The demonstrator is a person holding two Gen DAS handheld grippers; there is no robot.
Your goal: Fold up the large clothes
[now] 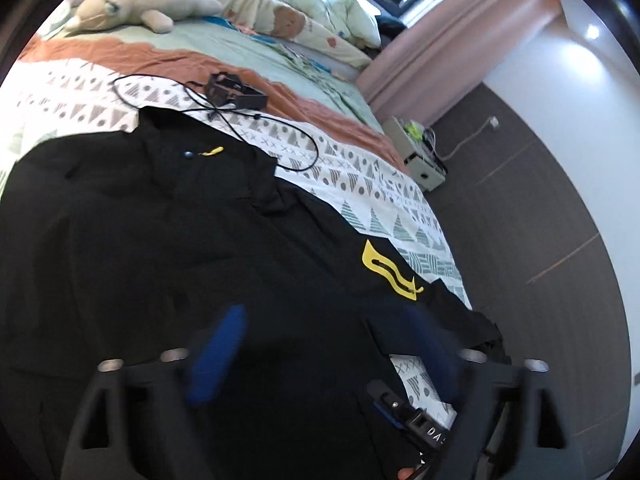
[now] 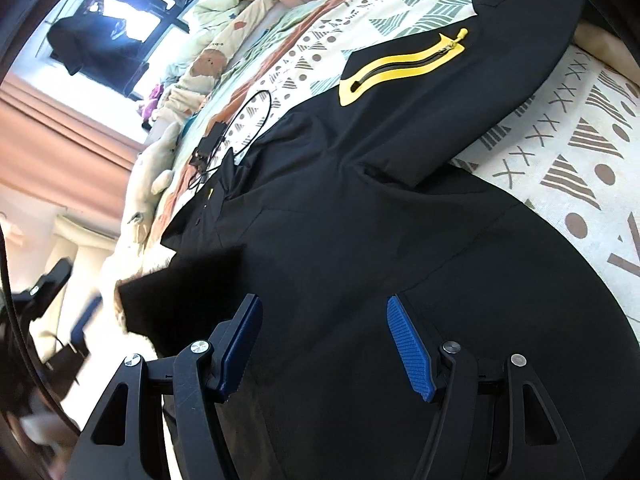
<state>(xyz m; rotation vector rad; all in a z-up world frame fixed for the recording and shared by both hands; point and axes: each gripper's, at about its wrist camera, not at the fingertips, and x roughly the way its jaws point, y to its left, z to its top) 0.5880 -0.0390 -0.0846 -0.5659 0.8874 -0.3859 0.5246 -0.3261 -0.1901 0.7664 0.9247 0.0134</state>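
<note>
Blue-padded fingers of my right gripper are sitting nearest the lens, spread wide apart with nothing between them, hovering over the lower body of the black jacket. That jacket is lying spread flat on the bed, on a white cover printed with triangles, dots and crosses. 1 sleeve is stretching out toward the bed's edge, carrying a wavy yellow zipper patch. The opposite corner of the garment looks lifted and folded over near my left gripper, which is showing blurred at the left edge of the right wrist view.

From the left wrist view, my left gripper is also standing open, its 2 blue fingers blurred and parted above the dark cloth; I cannot tell whether they are touching the fabric. The collar is pointing toward the head of the bed, with a small yellow zip pull on it. Just beyond the collar a small black box with a looping black cable is resting on the cover. A cream plush toy and rumpled quilts are lying farther up the bed.
</note>
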